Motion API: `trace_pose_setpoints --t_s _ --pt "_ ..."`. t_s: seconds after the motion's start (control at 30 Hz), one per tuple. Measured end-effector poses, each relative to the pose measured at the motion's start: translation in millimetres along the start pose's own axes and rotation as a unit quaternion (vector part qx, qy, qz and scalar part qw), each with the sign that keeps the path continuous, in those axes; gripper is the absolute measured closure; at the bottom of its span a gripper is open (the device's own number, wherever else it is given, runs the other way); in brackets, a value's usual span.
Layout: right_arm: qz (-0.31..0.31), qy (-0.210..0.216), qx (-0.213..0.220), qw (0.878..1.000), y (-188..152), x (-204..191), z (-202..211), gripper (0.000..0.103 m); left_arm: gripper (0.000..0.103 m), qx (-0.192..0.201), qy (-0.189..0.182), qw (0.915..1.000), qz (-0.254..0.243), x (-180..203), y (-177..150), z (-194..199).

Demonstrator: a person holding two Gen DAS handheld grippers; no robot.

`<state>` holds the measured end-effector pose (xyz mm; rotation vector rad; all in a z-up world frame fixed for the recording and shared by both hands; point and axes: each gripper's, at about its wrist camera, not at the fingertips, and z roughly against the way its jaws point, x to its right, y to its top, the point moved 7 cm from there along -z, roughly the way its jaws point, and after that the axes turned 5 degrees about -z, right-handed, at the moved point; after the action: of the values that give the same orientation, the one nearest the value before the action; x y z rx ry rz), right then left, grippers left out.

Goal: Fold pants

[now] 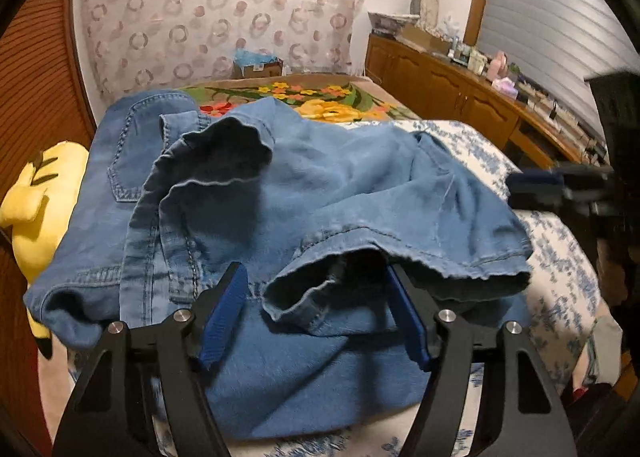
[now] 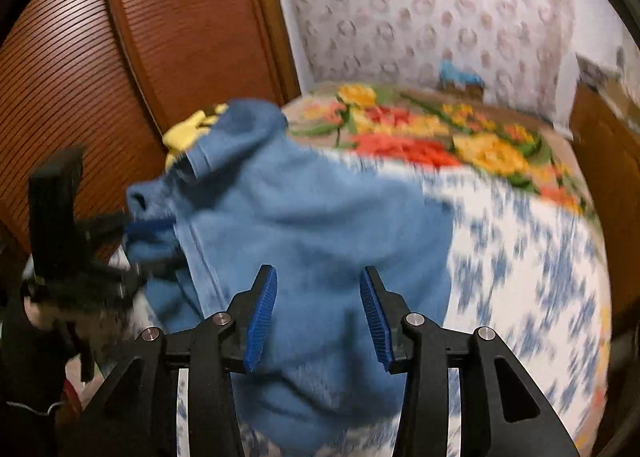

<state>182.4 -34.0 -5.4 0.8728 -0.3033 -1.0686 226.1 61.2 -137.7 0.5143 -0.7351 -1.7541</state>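
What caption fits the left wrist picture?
Open left gripper reaching for a hem of rumpled blue jeans on the bed.

- Left gripper (image 1: 316,289): matte black linkage arms, angular, with slot-shaped cutouts in the outer plates.
- Left fingers (image 1: 226,309): blue ribbed pads on the inner faces, long and flat.
- Round silver screw heads at each pivot, four showing per gripper.
- Right gripper (image 2: 318,301): same build, black frame, blue ridged pads (image 2: 262,321).
- Seen from the opposite camera, each gripper has a boxy black body behind the fingers; blurred.
- Thin pale cable by the dark lower left corner of the right view.
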Motion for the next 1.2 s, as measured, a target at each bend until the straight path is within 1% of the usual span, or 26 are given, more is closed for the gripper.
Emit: trace_pose_setpoints --t_s 0.1,0.2,0.27,0.33,0.37,0.4,0.43,0.47,0.53,0.6,0.67,0.7,0.77,0.83,0.93,0.97,1.0,1.07,1.1,1.17,1.2 --pt "-0.028 0.01 -0.018 0.999 -9.7 -3.8 -7.0 0.058 0.032 -0.011 0.011 0.9998 -0.008 -2.1 0.4 -9.0" --pt "-0.044 0.026 -0.024 0.998 -9.0 -13.5 -15.9 0.058 0.032 -0.013 0.007 0.9998 -0.011 -1.6 0.3 -14.6" --pt "-0.051 0.035 -0.025 0.998 -4.5 -19.7 -23.2 0.058 0.035 -0.009 0.004 0.9999 -0.012 -0.8 -0.6 -14.9" --pt "-0.059 0.045 -0.031 0.997 -0.6 -22.0 -33.0 0.058 0.052 -0.005 -0.011 0.9999 -0.008 1.0 -1.7 -15.0" --pt "-0.059 0.052 -0.031 0.996 3.8 -26.0 -36.1 0.063 0.057 -0.003 -0.015 0.9999 -0.006 1.3 -2.0 -14.2" --pt "-0.057 0.062 -0.029 0.996 7.1 -28.0 -37.9 0.087 0.074 0.0 -0.015 0.9999 -0.004 1.3 -2.2 -12.4" --pt "-0.052 0.072 -0.026 0.996 12.2 -30.3 -38.7 0.097 0.089 0.001 -0.024 0.9997 -0.002 2.9 -2.7 -10.3" --pt "-0.045 0.083 -0.018 0.995 21.0 -35.2 -36.8 0.098 0.091 -0.001 -0.032 0.9995 -0.001 4.9 -3.5 -7.9" --pt "-0.032 0.092 0.003 0.995 39.5 -39.7 -29.8 0.101 0.093 0.004 -0.028 0.9996 -0.002 7.4 -1.8 3.7" --pt "-0.005 0.085 0.032 0.996 65.9 -48.2 -16.1 0.102 0.093 0.018 -0.041 0.999 0.001 11.4 2.8 20.2" --pt "0.017 0.083 0.06 0.995 92.8 -55.7 -2.3 0.102 0.094 0.04 -0.061 0.9972 0.014 14.6 8.8 44.2" --pt "0.027 0.084 0.073 0.993 110.1 -62.2 3.2 0.102 0.094 0.049 -0.064 0.9965 0.02 14.3 10.8 53.3" --pt "0.044 0.088 0.093 0.991 140.7 -74.4 6.8 0.102 0.094 0.066 -0.065 0.9952 0.03 12.4 13.7 74.2" --pt "0.053 0.098 0.1 0.989 167.2 -85.3 0.0 0.102 0.094 0.073 -0.05 0.9952 0.042 4.1 12.9 89.2" --pt "0.07 0.128 0.093 0.985 202.1 -111.3 -30.9 0.102 0.094 0.067 -0.024 0.9958 0.058 -14.5 5.7 92.2" --pt "0.084 0.126 0.088 0.984 210.4 -123.6 -46.9 0.102 0.094 0.059 -0.012 0.996 0.066 -23.0 0.6 88.6" --pt "0.092 0.125 0.082 0.984 219.8 -124.9 -67.5 0.102 0.094 0.051 -0.004 0.996 0.073 -29.6 -3.3 84.5" --pt "0.096 0.126 0.055 0.986 228.1 -137.5 -109.3 0.102 0.094 0.028 0.005 0.9959 0.086 -41.9 -15.6 69.6" --pt "0.099 0.12 0.041 0.987 229.4 -140.3 -127.3 0.102 0.094 0.015 0.008 0.9957 0.091 -46.0 -22.3 61.6" --pt "0.104 0.116 0.013 0.988 232.0 -135.5 -156.4 0.101 0.094 -0.002 0.009 0.9947 0.103 -49.2 -31.7 48.4" --pt "0.103 0.115 0.001 0.988 234.2 -131.3 -164.5 0.096 0.093 -0.012 0.011 0.9941 0.107 -49.8 -36.4 42.5"
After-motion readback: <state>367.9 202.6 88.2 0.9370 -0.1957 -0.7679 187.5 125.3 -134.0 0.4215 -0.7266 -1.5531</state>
